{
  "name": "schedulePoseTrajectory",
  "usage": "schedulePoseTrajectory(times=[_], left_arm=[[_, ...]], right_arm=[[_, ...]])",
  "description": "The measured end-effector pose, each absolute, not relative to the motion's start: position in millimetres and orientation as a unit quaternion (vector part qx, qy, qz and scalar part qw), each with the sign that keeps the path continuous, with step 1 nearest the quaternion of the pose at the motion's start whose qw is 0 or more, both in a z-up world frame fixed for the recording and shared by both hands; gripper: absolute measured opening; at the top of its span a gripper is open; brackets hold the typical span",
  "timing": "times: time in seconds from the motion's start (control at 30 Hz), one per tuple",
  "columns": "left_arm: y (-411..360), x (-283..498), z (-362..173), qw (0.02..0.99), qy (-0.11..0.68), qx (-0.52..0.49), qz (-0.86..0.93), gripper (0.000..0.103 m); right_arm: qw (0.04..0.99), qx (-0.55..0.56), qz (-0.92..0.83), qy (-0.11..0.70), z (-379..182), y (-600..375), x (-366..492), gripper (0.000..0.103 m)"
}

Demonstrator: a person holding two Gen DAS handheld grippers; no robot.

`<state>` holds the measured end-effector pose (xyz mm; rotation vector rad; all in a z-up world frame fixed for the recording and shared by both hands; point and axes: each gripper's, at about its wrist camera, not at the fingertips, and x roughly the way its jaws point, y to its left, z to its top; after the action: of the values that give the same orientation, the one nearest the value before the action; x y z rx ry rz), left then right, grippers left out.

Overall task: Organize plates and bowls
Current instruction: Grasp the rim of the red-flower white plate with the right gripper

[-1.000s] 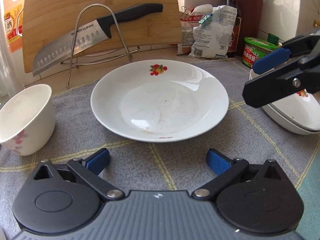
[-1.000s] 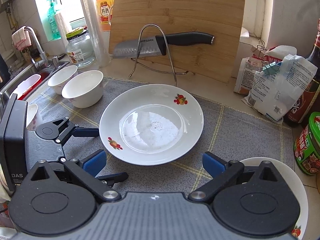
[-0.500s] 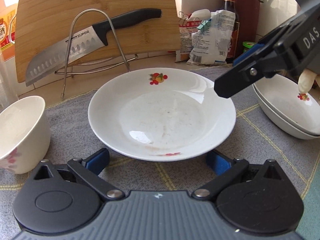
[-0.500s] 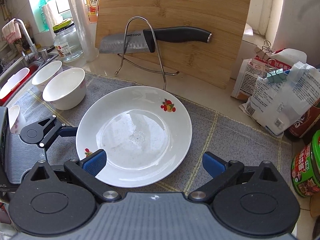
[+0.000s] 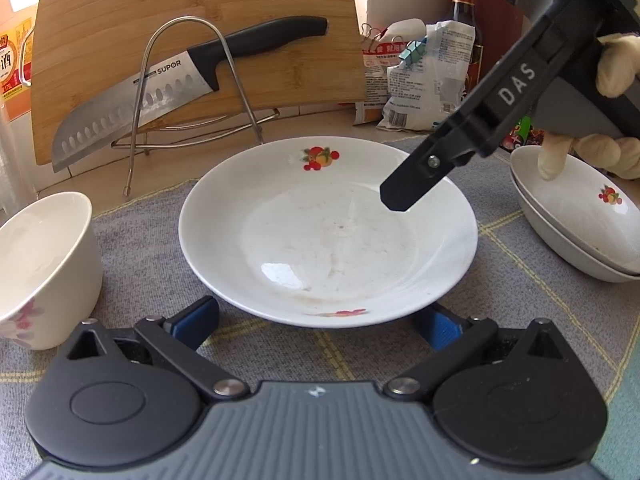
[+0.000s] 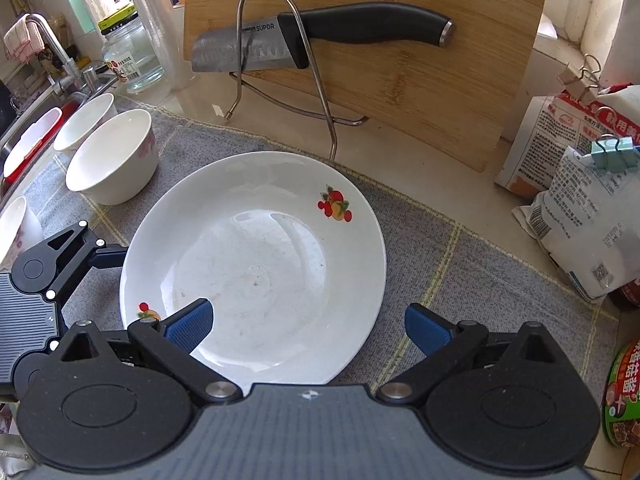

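Note:
A white plate with fruit prints (image 5: 328, 232) lies on the grey mat (image 5: 144, 240); it also shows in the right wrist view (image 6: 256, 272). My left gripper (image 5: 316, 322) is open, its blue pads either side of the plate's near rim, low at the mat. My right gripper (image 6: 308, 328) is open above the plate's right part; one of its fingers (image 5: 416, 184) hangs over the plate in the left wrist view. A stack of two similar plates (image 5: 576, 216) sits at the right. White bowls (image 5: 44, 268) (image 6: 112, 160) stand at the left.
A bamboo cutting board (image 6: 380, 60) leans at the back with a knife (image 6: 320, 36) on a wire rack (image 6: 280, 60). Food bags (image 6: 580, 200), a sauce bottle (image 5: 464, 24) and a green-lidded jar (image 6: 624, 396) stand right. The sink and tap (image 6: 48, 64) are far left.
My left gripper has moved in toward the plate until its pads flank the near rim. My right gripper has swung in from the right and now hangs over the plate.

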<state>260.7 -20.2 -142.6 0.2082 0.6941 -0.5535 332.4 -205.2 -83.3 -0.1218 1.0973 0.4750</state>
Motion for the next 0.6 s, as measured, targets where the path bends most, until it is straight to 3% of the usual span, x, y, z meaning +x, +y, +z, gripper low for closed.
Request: schedulePoseTrajectory(times=[0.6], left_arm=[[-16,263,-144,0.894,0.329,0.104,-0.285,0.102]], right_arm=[[0.790,-0.032,0.290,0.540,-105,-200,374,0.103]])
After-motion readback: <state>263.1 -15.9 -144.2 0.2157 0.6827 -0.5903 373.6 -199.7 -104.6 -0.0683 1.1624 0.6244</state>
